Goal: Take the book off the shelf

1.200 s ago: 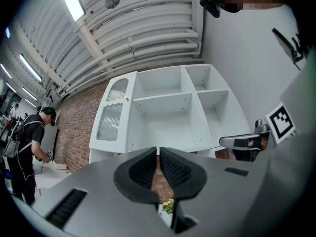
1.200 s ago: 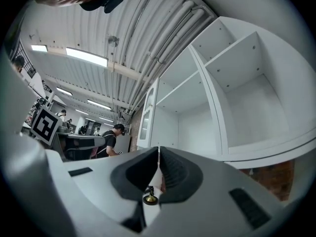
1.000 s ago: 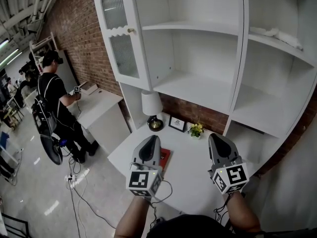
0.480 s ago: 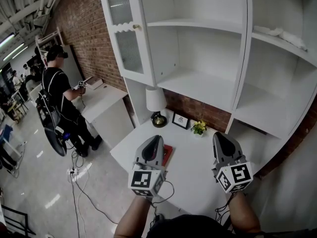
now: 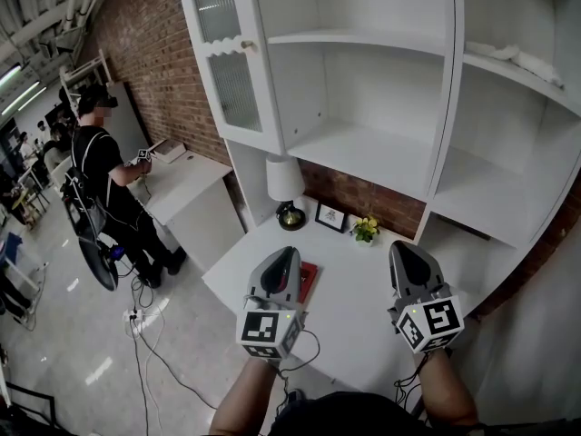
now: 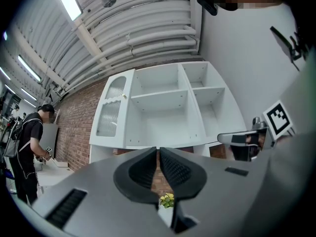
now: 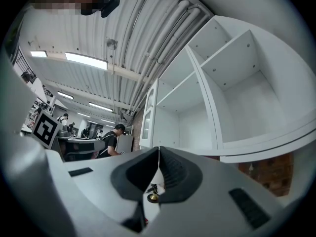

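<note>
Red book (image 5: pixel 307 281) flat on table (image 5: pixel 349 312), not on shelf (image 5: pixel 363 157); left gripper (image 5: pixel 283 255) & right gripper (image 5: pixel 400 249) shut, empty, approx. unmoved since before, so prob. done.

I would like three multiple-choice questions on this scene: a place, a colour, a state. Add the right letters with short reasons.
1. Where is the red book?
A. on the top shelf
B. on the white table
C. on the floor

2. What colour are the small plant's flowers?
A. yellow
B. blue
C. purple

3. How is the right gripper?
A. wide open
B. shut on the book
C. shut and empty

Answers: 1 B, the head view shows it on the table beside the left gripper; 2 A, the blooms are yellow; 3 C, its own view shows the jaws together with nothing between.
</note>
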